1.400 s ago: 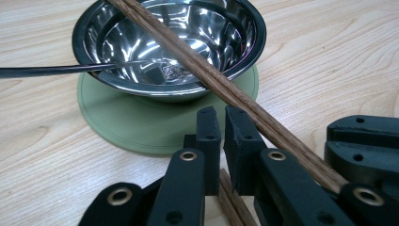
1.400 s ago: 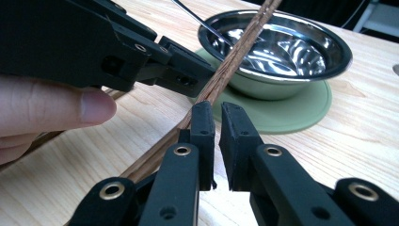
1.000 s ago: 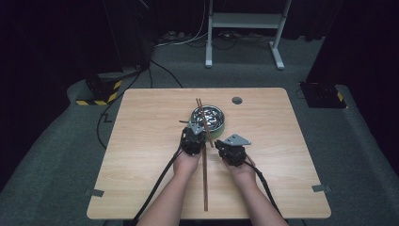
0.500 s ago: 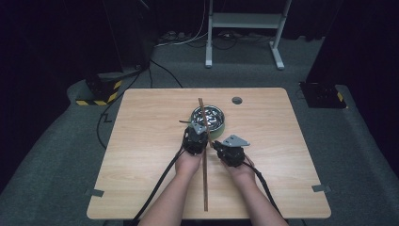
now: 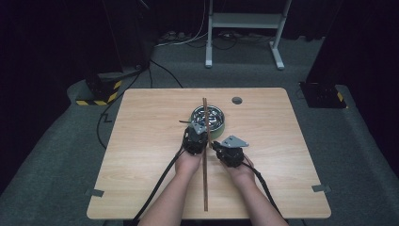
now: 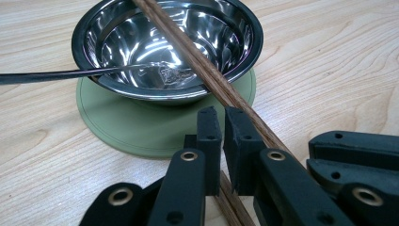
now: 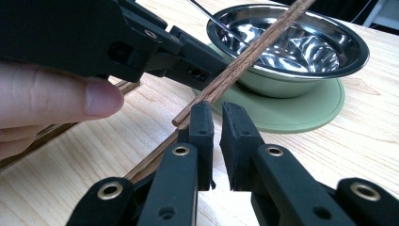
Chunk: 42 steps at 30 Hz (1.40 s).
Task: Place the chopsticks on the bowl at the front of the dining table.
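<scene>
We take the steel bowl (image 5: 207,118) as landmark: it sits on a round green mat (image 6: 141,132) on the wooden counter (image 5: 141,141), toward the counter's far middle.

A pair of long wooden chopsticks (image 5: 205,160) runs from over the bowl's rim straight back toward the person's edge of the counter, passing between the two hands. Far end rests across the bowl (the left claw view shows them crossing the rim), near end lies flat on the counter well short of the edge.

A thin metal utensil (image 6: 70,74) lies with its head inside the bowl and its handle sticking out over the rim, to the left in the high view.

Left claw (image 5: 195,140) sits just on the near side of the bowl, beside the mat's edge, touching or nearly touching the chopsticks. Its jaws are all but closed, a slim gap between the pads, nothing between them; the chopsticks pass alongside the right jaw in its own view, not in the gap.

Right claw (image 5: 229,153) is a bit nearer the person than the left, on the other side of the chopsticks from it. Jaws nearly closed too, narrow gap, nothing clamped; the chopsticks (image 7: 235,66) run past its left jaw (whether they touch it we cannot tell).
</scene>
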{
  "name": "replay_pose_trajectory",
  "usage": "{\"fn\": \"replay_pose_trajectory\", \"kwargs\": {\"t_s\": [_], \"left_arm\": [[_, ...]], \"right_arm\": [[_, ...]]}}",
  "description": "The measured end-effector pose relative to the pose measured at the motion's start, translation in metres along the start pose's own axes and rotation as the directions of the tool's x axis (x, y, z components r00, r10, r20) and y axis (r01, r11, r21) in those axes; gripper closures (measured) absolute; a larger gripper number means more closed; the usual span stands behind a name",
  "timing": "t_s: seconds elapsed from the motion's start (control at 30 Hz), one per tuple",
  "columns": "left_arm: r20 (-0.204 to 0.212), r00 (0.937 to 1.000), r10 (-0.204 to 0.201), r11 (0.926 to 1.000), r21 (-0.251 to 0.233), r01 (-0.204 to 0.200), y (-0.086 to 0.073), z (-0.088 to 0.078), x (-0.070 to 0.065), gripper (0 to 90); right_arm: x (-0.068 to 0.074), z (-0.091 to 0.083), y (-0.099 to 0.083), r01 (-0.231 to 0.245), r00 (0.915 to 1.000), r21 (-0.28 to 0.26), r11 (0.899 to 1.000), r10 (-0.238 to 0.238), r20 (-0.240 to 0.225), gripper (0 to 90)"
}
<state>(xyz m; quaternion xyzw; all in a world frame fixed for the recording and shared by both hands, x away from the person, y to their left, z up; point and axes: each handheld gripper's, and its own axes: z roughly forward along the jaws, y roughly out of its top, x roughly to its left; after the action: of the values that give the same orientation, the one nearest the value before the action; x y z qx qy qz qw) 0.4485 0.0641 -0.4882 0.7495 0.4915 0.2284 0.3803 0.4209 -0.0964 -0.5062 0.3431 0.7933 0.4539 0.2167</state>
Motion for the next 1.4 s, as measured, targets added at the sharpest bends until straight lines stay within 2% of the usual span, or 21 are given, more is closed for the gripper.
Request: {"fn": "replay_pose_trajectory", "kwargs": {"t_s": [0.5, 1.23, 1.3, 1.4], "left_arm": [[-0.012, 0.9998, 0.013, 0.9999, -0.008, -0.013, 0.0003, -0.0009, -0.0007, 84.1], [-0.015, 0.9996, 0.023, 0.9997, -0.009, -0.023, 0.0004, -0.0013, 0.0008, 83.4], [-0.019, 0.9995, 0.026, 0.9996, -0.011, -0.027, 0.0005, -0.0025, 0.0015, 82.7], [-0.025, 0.9991, 0.035, 0.9992, -0.017, -0.036, -0.0010, -0.0076, 0.0043, 80.4]], "right_arm": [[0.0027, 0.0001, 0.0005, 0.024, 0.9997, -0.005, 1.000, -0.024, -0.001, 82.5], [0.0045, 0.0002, 0.0010, 0.022, 0.9998, -0.012, 1.000, -0.022, 0.003, 82.2], [0.0035, -0.0004, 0.0012, 0.029, 0.9996, -0.017, 0.999, -0.028, 0.006, 79.6], [0.0023, -0.0042, 0.0017, 0.013, 0.9999, -0.025, 1.000, -0.013, -0.008, 73.5]]}}
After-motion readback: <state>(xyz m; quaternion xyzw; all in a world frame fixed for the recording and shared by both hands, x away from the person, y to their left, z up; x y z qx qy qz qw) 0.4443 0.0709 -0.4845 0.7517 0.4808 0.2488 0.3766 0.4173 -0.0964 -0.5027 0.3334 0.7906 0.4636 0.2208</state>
